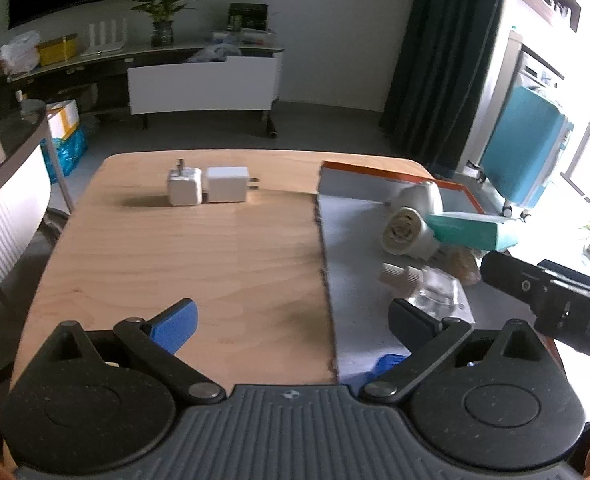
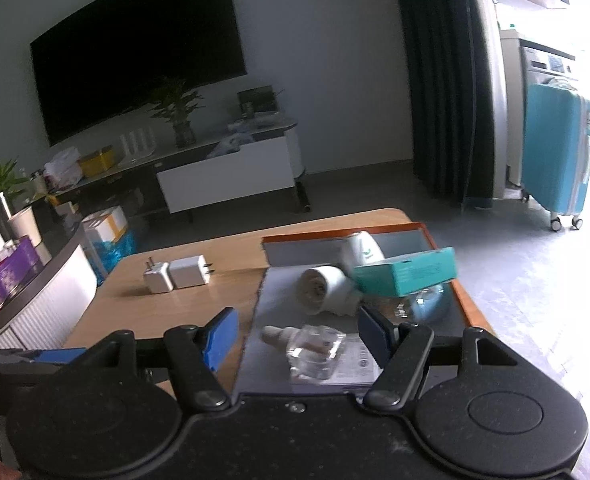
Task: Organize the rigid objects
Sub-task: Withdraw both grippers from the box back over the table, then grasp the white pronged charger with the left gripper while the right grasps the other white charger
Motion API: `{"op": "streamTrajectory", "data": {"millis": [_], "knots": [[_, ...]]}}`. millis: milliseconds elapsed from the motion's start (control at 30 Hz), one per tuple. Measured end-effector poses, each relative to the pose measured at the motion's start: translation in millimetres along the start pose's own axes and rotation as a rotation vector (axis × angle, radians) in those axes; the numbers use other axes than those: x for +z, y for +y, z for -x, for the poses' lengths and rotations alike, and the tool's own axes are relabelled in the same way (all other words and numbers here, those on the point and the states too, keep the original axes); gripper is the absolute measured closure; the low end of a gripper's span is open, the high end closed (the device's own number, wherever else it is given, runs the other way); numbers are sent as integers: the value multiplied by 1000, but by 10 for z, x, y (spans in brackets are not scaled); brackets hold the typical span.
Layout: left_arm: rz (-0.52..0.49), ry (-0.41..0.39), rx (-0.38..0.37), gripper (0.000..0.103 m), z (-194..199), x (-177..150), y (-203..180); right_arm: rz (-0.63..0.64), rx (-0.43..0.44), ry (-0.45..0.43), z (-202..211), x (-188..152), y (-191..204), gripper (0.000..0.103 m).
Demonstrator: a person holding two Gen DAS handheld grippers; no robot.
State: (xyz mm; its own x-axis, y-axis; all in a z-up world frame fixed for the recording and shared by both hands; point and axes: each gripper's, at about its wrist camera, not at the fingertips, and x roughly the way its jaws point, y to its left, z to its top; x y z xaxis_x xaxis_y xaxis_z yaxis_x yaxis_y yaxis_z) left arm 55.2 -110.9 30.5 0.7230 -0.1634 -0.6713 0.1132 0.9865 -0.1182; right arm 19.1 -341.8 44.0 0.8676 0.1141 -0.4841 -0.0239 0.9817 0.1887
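Observation:
Two white plug chargers [image 1: 207, 185] stand side by side at the far side of the wooden table [image 1: 175, 248]; they also show in the right wrist view [image 2: 177, 274]. An orange-rimmed tray [image 1: 351, 240] on the right holds a white cylindrical device [image 1: 409, 230], a teal box [image 1: 475, 232] and a clear glass dropper bottle [image 1: 419, 284]. My left gripper [image 1: 291, 320] is open and empty over the table's near edge. My right gripper [image 2: 295, 334] is open, with the dropper bottle [image 2: 311, 344] lying between its fingers, not gripped.
The tray [image 2: 467, 308] reaches the table's right edge. The right gripper's body [image 1: 551, 304] pokes in at the right of the left wrist view. A TV stand, a white cabinet [image 1: 203, 84] and a teal suitcase [image 2: 555, 152] stand beyond the table.

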Motion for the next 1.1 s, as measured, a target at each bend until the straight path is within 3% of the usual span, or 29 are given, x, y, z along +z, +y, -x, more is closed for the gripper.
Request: {"op": "streamTrajectory", "data": {"millis": [500, 1100], "knots": [[99, 2, 68, 0, -34, 96, 513, 72, 77, 59, -253, 46, 468, 23], [142, -8, 111, 0, -141, 285, 881, 122, 118, 89, -601, 219, 855, 22]]}}
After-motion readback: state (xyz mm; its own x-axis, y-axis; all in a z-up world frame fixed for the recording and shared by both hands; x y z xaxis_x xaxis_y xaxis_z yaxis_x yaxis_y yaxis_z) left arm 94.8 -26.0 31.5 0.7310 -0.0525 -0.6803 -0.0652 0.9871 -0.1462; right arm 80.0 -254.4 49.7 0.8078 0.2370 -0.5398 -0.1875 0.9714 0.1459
